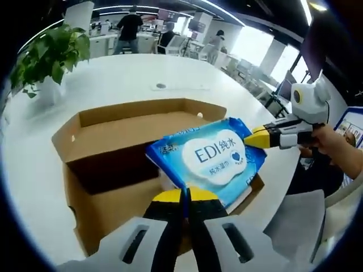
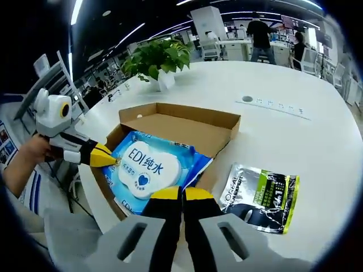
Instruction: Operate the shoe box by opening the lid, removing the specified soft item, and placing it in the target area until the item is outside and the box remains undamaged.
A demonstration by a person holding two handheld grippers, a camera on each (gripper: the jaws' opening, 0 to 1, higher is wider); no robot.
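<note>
Yellow-tipped black jaws of the left tool (image 1: 182,195) are pressing together on the near edge of a blue plastic pack of wet wipes with a white cloud-shaped label (image 1: 211,157), holding it just above the open brown cardboard shoe box (image 1: 116,133) on the round white table (image 1: 125,76). At 3 o'clock in the left gripper view, the right tool (image 1: 253,138) is coming in from the side, its yellow tips closing on the pack's far corner while a person's hand (image 1: 340,148) is gripping its handle.

From the right gripper view, the right tool (image 2: 182,194) is showing its jaws drawn together on the edge of the wet wipes pack (image 2: 153,167), which is sitting over the box's (image 2: 187,122) near wall. The left tool (image 2: 111,160) is reaching in at 9 o'clock, its tips clamped on the pack's opposite corner. A silver, black and green foil pouch (image 2: 261,195) is lying flat on the table (image 2: 295,136) at 4 o'clock, just beside the box. A potted green plant in a white pot (image 2: 159,62) is standing at 11 o'clock beyond the box, well apart from it. People are standing among office desks (image 2: 266,34) in the background at 1 o'clock.
</note>
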